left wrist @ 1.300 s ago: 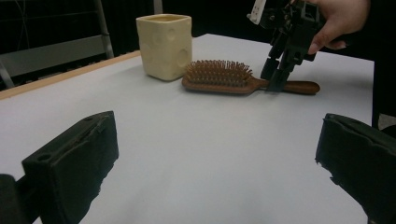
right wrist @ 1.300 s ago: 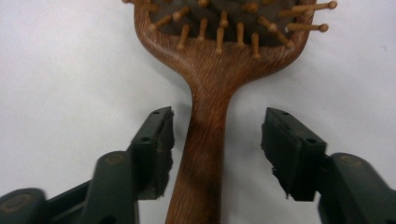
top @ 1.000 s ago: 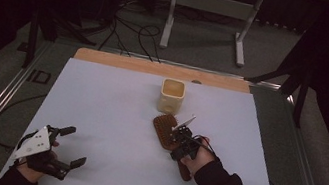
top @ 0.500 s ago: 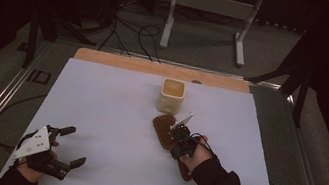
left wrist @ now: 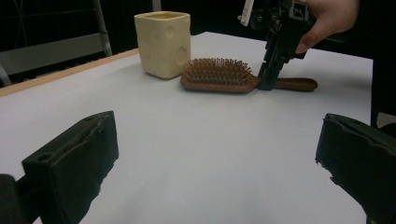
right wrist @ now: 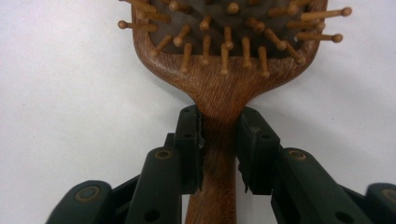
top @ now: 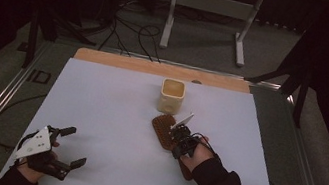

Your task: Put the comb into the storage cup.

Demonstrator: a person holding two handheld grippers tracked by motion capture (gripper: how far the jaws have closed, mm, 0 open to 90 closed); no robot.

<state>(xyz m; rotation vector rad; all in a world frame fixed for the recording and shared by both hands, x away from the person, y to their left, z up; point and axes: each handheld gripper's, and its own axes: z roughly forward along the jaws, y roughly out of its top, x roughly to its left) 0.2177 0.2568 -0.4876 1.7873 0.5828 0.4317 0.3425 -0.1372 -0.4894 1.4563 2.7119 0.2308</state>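
The brown wooden paddle hairbrush lies bristles-up on the white table sheet, right of centre, just in front of the cream square holder with round dimples (toward the near edge). The right gripper has just been closing – its jaws now sit against the neck of the handle on both sides, a narrow clamp. Grip judged made; a lift is likely next. The left gripper is held wide and empty near the near-left corner.
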